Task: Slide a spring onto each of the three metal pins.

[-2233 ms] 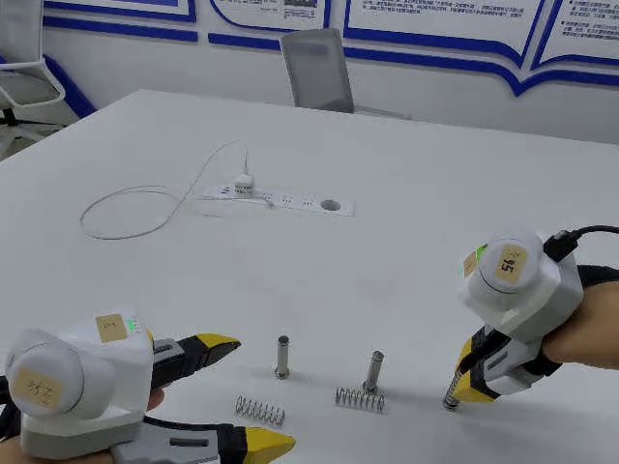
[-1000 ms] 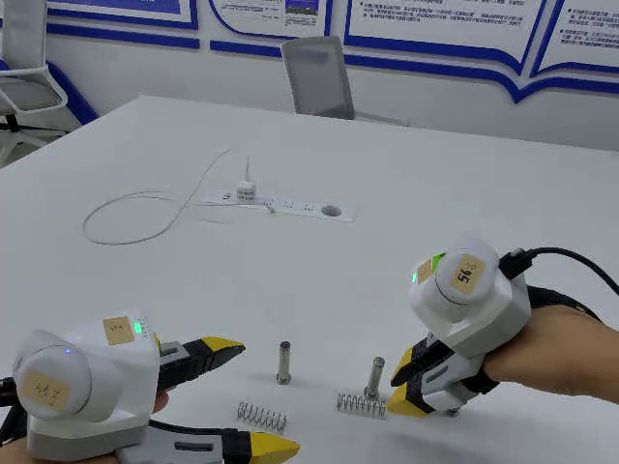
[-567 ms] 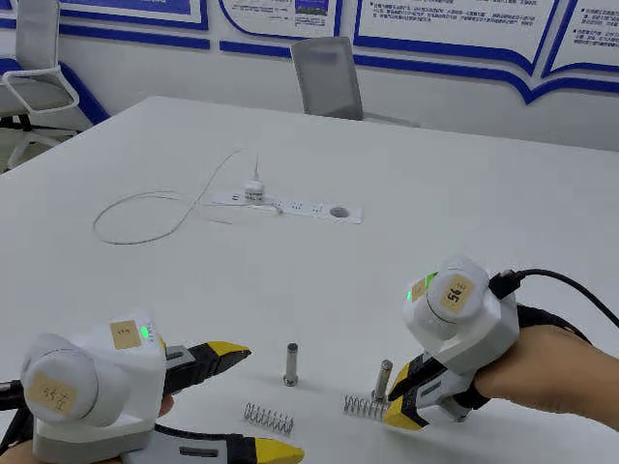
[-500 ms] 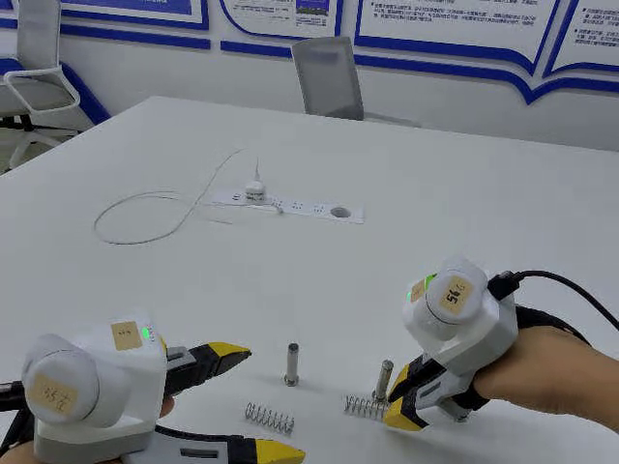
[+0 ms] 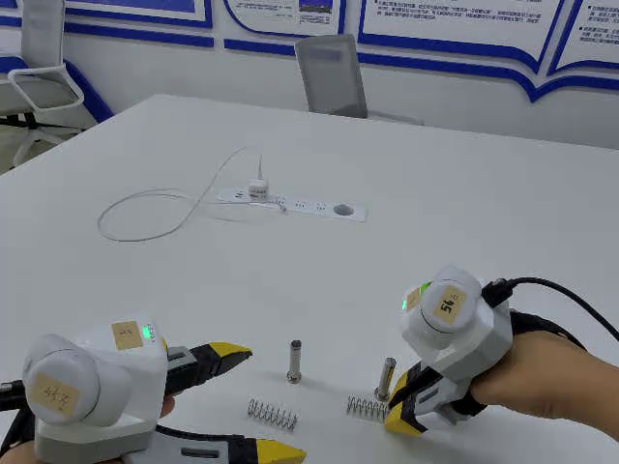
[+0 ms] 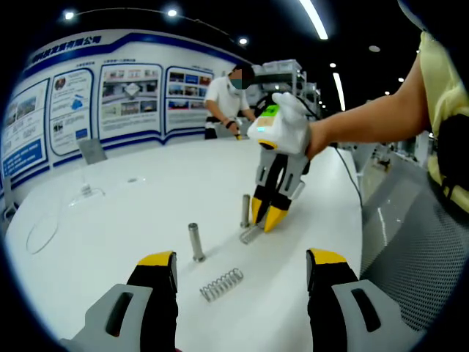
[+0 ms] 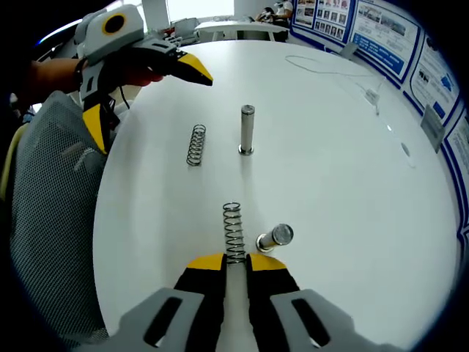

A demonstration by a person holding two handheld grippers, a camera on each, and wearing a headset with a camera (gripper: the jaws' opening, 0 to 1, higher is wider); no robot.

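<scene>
On the white bench (image 5: 435,193), by a standing pin (image 7: 275,237).
Pinches one end of a spring (image 7: 233,227), flat just beside that pin, in the right tongs (image 7: 234,260); holds the left tongs (image 6: 242,257) wide open, well apart from it.

White table (image 5: 464,222) carries two upright pins (image 5: 294,360), two springs (image 5: 272,414), power strip (image 5: 300,205), cable (image 5: 100,222).

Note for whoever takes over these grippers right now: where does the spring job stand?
Right gripper: shut on the end of a spring lying flat beside an upright pin.
Left gripper: open, holding nothing, facing the other spring, loose on the table by the second pin.
Done: neither of these pins carries a spring.
To do: slide the held spring onto its pin, then the loose one.
</scene>
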